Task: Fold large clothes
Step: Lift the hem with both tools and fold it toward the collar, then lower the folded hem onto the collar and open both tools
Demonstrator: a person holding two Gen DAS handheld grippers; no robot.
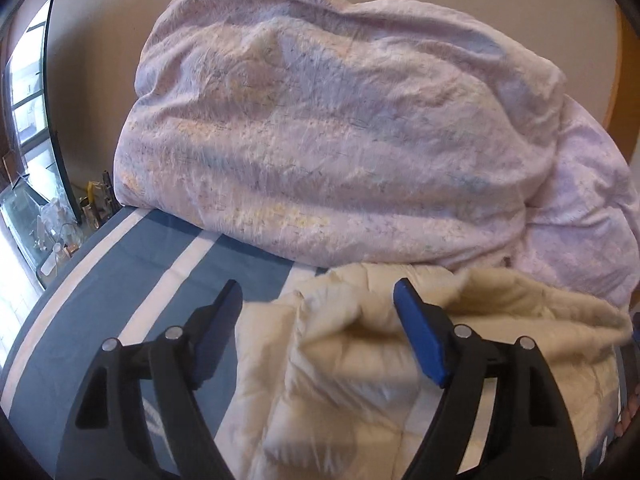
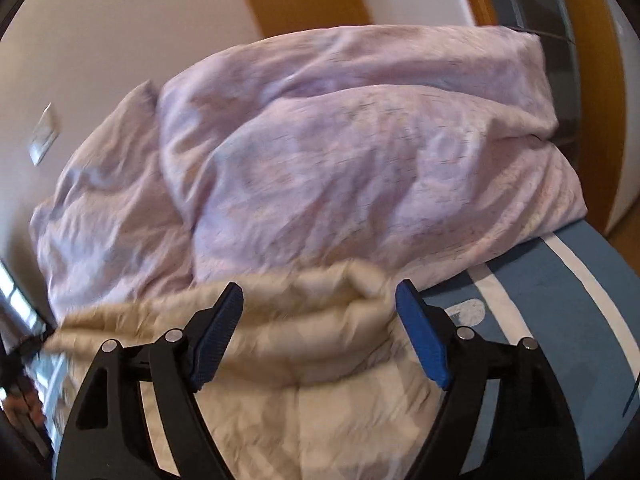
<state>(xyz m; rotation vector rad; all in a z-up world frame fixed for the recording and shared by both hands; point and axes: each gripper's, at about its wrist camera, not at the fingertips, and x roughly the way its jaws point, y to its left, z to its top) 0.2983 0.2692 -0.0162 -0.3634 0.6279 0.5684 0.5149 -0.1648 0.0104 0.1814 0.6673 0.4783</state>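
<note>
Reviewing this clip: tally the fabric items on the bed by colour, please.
Cream: 1, the padded jacket under both open tongs.
Pink-lilac: 1, the bundled duvet behind it.
Blue with white stripes: 1, the bed sheet.
Total: 3.

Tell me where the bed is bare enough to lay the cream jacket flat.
Bare striped sheet lies left of the jacket, bounded behind by the lilac duvet. A narrower strip of sheet shows on the jacket's other side. The back of the bed is crowded with the duvet.
</note>
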